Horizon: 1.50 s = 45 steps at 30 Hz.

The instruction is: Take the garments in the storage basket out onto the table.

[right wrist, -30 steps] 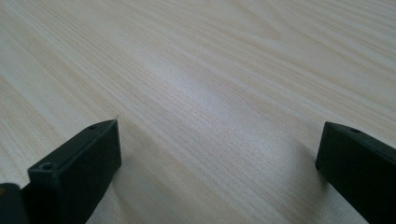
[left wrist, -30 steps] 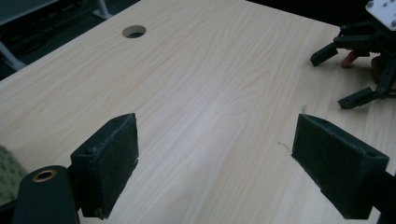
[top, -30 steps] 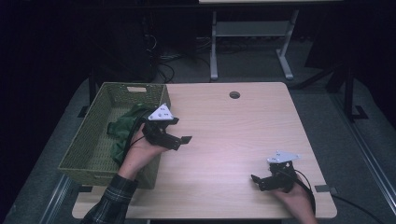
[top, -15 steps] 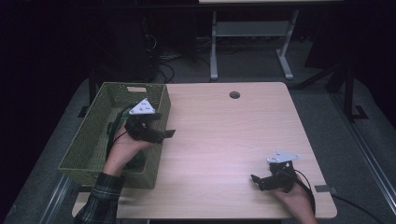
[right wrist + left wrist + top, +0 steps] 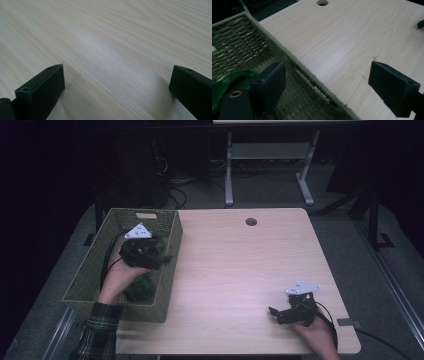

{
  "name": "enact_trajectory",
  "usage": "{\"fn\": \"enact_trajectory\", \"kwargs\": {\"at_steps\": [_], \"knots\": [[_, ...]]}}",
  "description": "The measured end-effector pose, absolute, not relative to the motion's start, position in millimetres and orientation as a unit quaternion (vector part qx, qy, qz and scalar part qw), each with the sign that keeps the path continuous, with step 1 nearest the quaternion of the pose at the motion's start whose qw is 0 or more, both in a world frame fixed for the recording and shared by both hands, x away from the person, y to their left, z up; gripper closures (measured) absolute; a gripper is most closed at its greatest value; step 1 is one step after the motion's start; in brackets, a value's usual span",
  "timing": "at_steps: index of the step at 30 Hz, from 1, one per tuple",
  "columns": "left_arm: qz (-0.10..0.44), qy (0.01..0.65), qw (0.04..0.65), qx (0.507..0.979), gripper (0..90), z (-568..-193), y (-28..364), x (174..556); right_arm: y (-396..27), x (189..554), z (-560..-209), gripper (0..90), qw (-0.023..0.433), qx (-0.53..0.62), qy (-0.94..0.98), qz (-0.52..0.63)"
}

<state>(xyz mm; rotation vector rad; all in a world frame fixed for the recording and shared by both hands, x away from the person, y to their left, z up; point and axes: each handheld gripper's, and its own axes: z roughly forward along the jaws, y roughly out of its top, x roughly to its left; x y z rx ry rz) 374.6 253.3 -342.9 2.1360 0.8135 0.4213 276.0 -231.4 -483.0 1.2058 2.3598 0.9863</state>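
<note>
**High view: left gripper moved over the basket, green cloth inside**

Table: pale wood, occupying the centre of the frame, bare apart from a round cable hole near its upper edge.

Basket: woven, olive-green, rectangular, at the left of the frame, standing along the table's left edge. Contents: one dark green cloth, bunched in the lower right part of the interior. In the left gripper view the cloth showed at lower left, under the jaws.

Left gripper: a second earlier it was over the table just right of the basket; half a second earlier it was at the rim; it then sat over the basket's interior, above the cloth. Jaws spread wide, holding nothing, one over the basket, one over the wood. Judgement: a reach for the cloth appeared under way, with the grasp not yet made.

Right gripper: unchanged at lower right of the frame, resting low over bare wood, jaws spread, empty.
</note>
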Motion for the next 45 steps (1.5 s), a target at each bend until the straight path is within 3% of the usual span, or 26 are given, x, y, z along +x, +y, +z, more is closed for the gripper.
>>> {"fn": "enact_trajectory", "kwargs": {"at_steps": [24, 42, 45], "knots": [[0.184, 0.395, 0.339, 0.834, 23.0, -363.4, 323.1, 399.3, -231.2, 275.8, -482.9, 0.0, 0.155, 0.421, 0.824, 0.345], [0.153, 0.436, 0.276, 0.843, 23.6, -399.4, 339.8, 408.4, -231.2, 275.8, -482.9, 0.0, 0.155, 0.421, 0.824, 0.345], [0.146, 0.444, 0.274, 0.841, 27.3, -403.1, 341.1, 410.4, -231.2, 275.9, -483.0, 0.0, 0.155, 0.421, 0.824, 0.345]]}}
